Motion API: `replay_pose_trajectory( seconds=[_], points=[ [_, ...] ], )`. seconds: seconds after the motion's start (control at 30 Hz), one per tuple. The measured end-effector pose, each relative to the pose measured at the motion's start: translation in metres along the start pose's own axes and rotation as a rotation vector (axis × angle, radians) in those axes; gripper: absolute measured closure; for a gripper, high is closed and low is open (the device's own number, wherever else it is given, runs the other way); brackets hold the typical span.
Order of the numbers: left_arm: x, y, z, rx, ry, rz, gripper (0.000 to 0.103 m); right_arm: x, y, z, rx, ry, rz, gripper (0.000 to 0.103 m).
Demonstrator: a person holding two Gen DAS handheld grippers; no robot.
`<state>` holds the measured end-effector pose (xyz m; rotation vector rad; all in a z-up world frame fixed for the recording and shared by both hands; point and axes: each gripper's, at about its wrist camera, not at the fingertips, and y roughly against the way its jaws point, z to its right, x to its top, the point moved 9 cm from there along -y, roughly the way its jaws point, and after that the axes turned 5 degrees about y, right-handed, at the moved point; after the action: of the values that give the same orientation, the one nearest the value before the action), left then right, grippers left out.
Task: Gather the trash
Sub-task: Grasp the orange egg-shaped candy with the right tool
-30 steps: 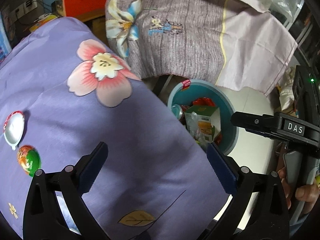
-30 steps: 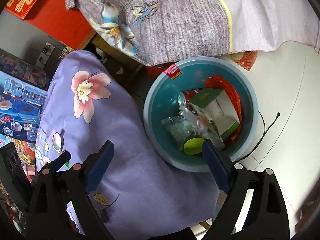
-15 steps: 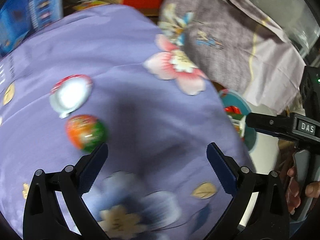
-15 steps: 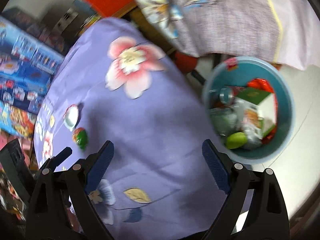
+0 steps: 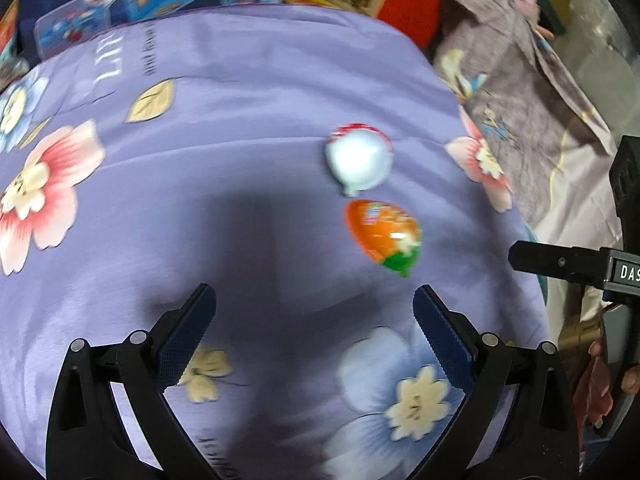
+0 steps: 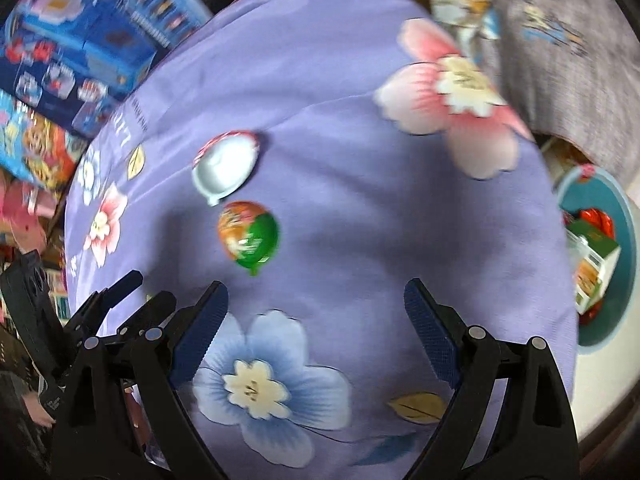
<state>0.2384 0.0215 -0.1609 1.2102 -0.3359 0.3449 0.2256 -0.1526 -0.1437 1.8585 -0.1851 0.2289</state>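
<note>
Two pieces of trash lie on the purple flowered cloth (image 5: pixel 248 184): a white egg-shaped half shell (image 5: pixel 359 162) (image 6: pixel 225 167) and, just beside it, an orange-and-green egg-shaped half (image 5: pixel 384 235) (image 6: pixel 249 235). My left gripper (image 5: pixel 314 332) hangs open over the cloth, with the two shells ahead and to the right of it. My right gripper (image 6: pixel 316 328) is open too, with nothing between its fingers; the shells lie ahead and to its left. The teal bin (image 6: pixel 624 264) with trash in it stands at the right edge of the right wrist view.
Colourful toy boxes (image 6: pixel 68 52) are stacked beyond the cloth's far edge. A grey-lilac printed sheet (image 5: pixel 532 96) drapes over something to the right. The right gripper's body and a hand (image 5: pixel 600 356) show at the left wrist view's right edge.
Both grippers swept away from the bin and across the purple cloth, rolling as they went. The two shells now lie close ahead; the bin has slid to the edge or out of view.
</note>
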Motion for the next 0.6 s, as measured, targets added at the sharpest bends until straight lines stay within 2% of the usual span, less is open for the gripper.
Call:
replay_pose_trajectory(
  seconds=[0.2,0.4,0.6],
  points=[
    [0.002,0.001,-0.037,0.006,0.040,0.007,0.004,0.008,-0.027,-0.031,-0.018,0.067,-0.042,0.017],
    [0.006,0.002,-0.066,0.017,0.064,0.025,0.004,0.018,-0.049,-0.044,-0.041,0.104,-0.053,0.017],
    [0.008,0.002,-0.073,0.007,0.054,0.036,0.004,0.027,-0.060,-0.054,-0.092,0.157,-0.034,0.017]
  ],
)
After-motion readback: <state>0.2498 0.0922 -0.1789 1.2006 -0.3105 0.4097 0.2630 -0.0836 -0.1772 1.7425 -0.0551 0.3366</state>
